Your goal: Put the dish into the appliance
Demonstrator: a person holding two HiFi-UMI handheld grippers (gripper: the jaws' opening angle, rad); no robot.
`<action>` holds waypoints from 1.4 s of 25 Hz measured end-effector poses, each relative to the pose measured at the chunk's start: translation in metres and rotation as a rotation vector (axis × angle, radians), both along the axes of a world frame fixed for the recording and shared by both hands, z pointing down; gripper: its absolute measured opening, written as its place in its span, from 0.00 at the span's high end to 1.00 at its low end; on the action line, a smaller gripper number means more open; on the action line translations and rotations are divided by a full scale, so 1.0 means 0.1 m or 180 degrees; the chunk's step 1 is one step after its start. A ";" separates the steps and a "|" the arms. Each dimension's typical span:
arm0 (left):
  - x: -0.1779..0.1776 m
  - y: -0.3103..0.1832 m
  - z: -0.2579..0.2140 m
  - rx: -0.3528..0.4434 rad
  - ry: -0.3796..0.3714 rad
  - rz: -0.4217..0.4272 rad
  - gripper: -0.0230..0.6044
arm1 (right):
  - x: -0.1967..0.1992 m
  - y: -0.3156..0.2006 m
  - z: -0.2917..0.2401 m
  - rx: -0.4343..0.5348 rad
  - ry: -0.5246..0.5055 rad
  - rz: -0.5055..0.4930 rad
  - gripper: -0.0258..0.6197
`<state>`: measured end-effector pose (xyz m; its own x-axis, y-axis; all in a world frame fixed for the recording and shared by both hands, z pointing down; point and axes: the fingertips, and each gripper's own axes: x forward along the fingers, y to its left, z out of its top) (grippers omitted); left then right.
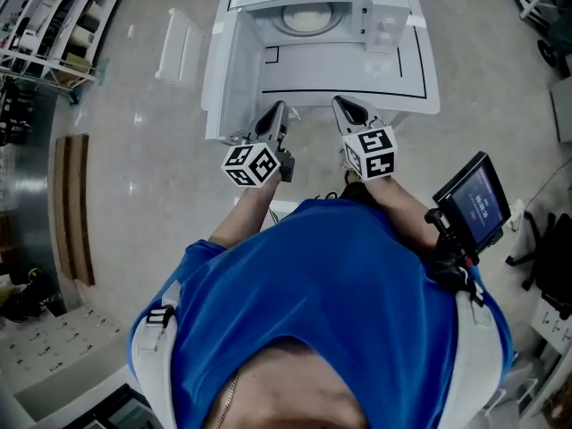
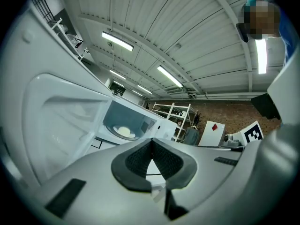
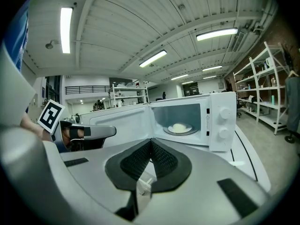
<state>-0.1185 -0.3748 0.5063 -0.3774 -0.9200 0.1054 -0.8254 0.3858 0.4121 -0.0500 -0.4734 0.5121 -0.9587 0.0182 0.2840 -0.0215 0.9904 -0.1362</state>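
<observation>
My blue shirt [image 1: 357,302] covers most of both arms in the head view, and the frame's top edge cuts off the back of the microwave [image 1: 386,27]. From up there I see only part of the dish [image 1: 307,18], under the oven's roof.

The dish is a pale round thing on the glass turntable inside the open cavity. It lies ahead of both grippers and well apart from them, roughly between the lines they point along. Seen from the left gripper [image 2: 151,140], the dish [image 2: 123,131] lies above and left of the jaw tips, past the open door [image 2: 61,121]. Seen from the right gripper [image 3: 151,142], the dish [image 3: 179,127] lies above and right of the tips, left of the two knobs.

Both pairs of jaws are pressed together, pad against pad, with nothing between them. I hold the left gripper [image 1: 277,107] and right gripper [image 1: 345,105] side by side at the near edge of the white table [image 1: 420,83].

The print on the small screen [image 1: 474,199] to my right is too blurred to read. The cubes carry only black-and-white square patterns, and I can read no brand on the microwave.
</observation>
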 end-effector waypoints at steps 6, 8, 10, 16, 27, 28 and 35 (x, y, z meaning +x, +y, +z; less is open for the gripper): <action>0.06 0.01 0.06 0.0019 -0.0006 -0.0012 0.95 | 0.08 -0.01 0.06 -0.0016 0.0012 0.0007 0.96; 0.06 -0.04 0.12 0.0022 -0.0018 -0.0011 0.95 | 0.09 -0.08 0.11 -0.0024 0.0003 0.0005 0.96; 0.08 -0.04 0.12 0.0029 -0.0020 -0.0006 0.95 | 0.11 -0.09 0.11 -0.0023 -0.0002 0.0009 0.96; 0.17 0.01 0.09 0.0031 -0.0021 0.0028 0.95 | 0.18 -0.01 0.06 -0.0009 0.0001 -0.0008 0.96; 0.32 -0.05 0.19 0.0021 -0.0039 0.0012 0.95 | 0.27 0.01 0.13 0.0029 -0.0044 -0.0110 0.96; 0.37 0.00 0.13 0.0029 -0.0038 0.0012 0.95 | 0.32 0.06 0.07 0.0034 -0.0045 -0.0113 0.96; 0.51 0.11 0.04 0.0037 -0.0008 -0.0030 0.95 | 0.44 0.22 -0.04 0.0062 -0.0044 -0.0184 0.96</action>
<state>-0.0673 -0.3637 0.5105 -0.3863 -0.9176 0.0937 -0.8228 0.3887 0.4146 -0.0064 -0.4519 0.5077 -0.9600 0.0684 0.2714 0.0376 0.9924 -0.1169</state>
